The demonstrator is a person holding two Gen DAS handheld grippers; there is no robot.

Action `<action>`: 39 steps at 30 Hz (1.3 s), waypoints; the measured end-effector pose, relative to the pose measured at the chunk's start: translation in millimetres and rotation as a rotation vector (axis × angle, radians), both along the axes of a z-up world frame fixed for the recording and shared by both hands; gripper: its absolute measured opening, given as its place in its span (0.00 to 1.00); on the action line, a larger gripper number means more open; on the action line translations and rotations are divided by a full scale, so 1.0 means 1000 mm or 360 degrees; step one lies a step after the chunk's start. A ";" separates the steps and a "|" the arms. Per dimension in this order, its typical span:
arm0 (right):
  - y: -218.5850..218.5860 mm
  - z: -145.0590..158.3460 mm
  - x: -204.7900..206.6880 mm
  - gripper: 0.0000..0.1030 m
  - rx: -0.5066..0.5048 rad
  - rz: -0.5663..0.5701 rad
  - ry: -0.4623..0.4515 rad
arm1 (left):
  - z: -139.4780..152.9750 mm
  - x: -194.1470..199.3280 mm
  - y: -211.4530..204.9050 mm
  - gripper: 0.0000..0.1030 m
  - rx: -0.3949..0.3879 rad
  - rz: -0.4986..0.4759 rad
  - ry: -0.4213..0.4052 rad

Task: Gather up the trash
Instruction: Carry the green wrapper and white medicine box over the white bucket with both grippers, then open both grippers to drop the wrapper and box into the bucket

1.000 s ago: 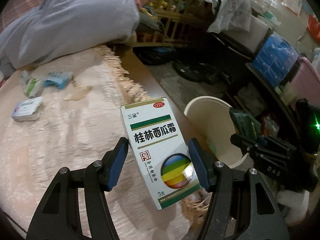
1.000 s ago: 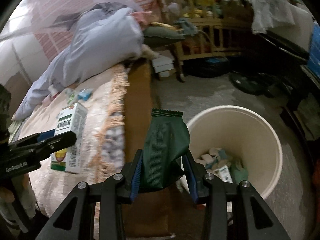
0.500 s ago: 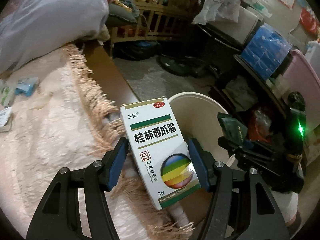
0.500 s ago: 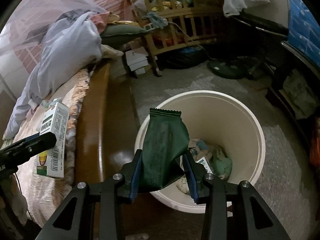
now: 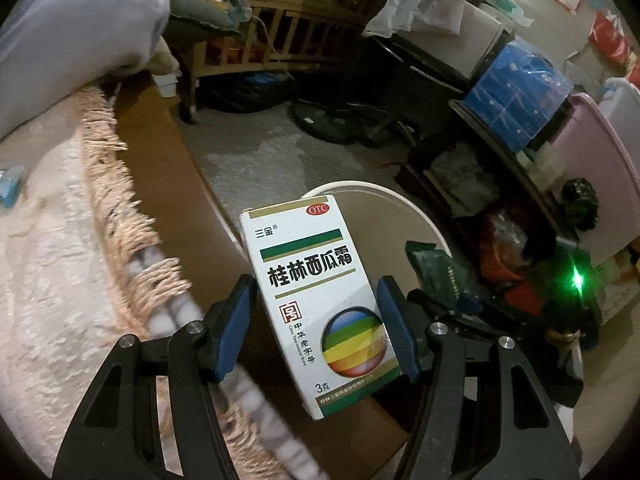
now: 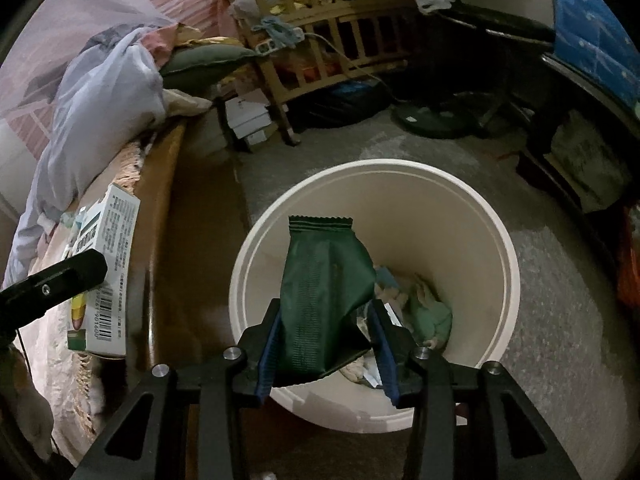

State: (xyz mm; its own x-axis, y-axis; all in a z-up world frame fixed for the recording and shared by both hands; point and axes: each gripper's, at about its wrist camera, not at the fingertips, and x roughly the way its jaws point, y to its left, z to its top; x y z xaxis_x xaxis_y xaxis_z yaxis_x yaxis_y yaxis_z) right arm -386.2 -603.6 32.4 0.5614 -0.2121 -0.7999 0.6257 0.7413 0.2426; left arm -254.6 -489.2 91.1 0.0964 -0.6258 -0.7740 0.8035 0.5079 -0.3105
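Observation:
A white medicine box point(image 5: 304, 280) with green stripes and a rainbow ball stands upright in my left gripper point(image 5: 314, 292), which is shut on it over the bed's edge. The same box point(image 6: 108, 256) shows at the left of the right wrist view. My right gripper point(image 6: 326, 320) hangs above the white bin point(image 6: 460, 240) with a dark green snack packet point(image 6: 320, 288) between its blue pads. Its jaws are opening, and the packet still stands upright between them. The bin point(image 5: 360, 188) holds several bits of trash. The packet point(image 5: 436, 268) sits right of the box.
A fringed cream blanket point(image 5: 60, 240) covers the bed, edged by a brown wooden frame point(image 5: 160, 168). A blue wrapper point(image 5: 8, 184) lies on the bed. A wooden crib point(image 6: 332, 28), a fan base point(image 6: 436, 120), blue crates point(image 5: 516, 96) and a pink tub point(image 5: 600, 168) ring the grey floor.
Both grippers moved from the bed toward the bin. The right one now sits over the bin's mouth, lower than before. The left carried the box out past the blanket's fringe.

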 end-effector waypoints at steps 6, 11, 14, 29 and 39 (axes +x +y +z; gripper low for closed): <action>-0.007 -0.004 0.000 0.41 -0.0004 -0.0036 0.0028 | -0.005 0.002 -0.013 0.60 -0.0029 -0.0014 0.0048; -0.011 -0.006 -0.003 0.46 -0.0047 -0.0084 0.0079 | -0.009 0.007 -0.016 0.60 -0.0061 -0.0003 0.0102; -0.015 -0.007 -0.005 0.54 -0.0041 -0.0113 0.0093 | -0.013 0.010 -0.019 0.60 -0.0061 -0.0010 0.0155; -0.017 -0.005 -0.008 0.65 -0.0021 -0.0133 0.0059 | -0.003 0.018 -0.002 0.61 -0.0079 0.0036 0.0138; 0.006 0.004 0.009 0.65 -0.0115 -0.0003 -0.0010 | 0.005 0.031 0.042 0.61 0.0017 0.0161 -0.0060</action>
State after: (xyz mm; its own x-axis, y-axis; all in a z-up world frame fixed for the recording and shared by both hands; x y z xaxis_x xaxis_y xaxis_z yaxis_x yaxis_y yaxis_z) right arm -377.6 -598.1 36.2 0.5661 -0.2701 -0.7788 0.6256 0.7560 0.1926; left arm -223.4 -447.0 96.2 0.1881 -0.6030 -0.7753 0.7589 0.5903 -0.2750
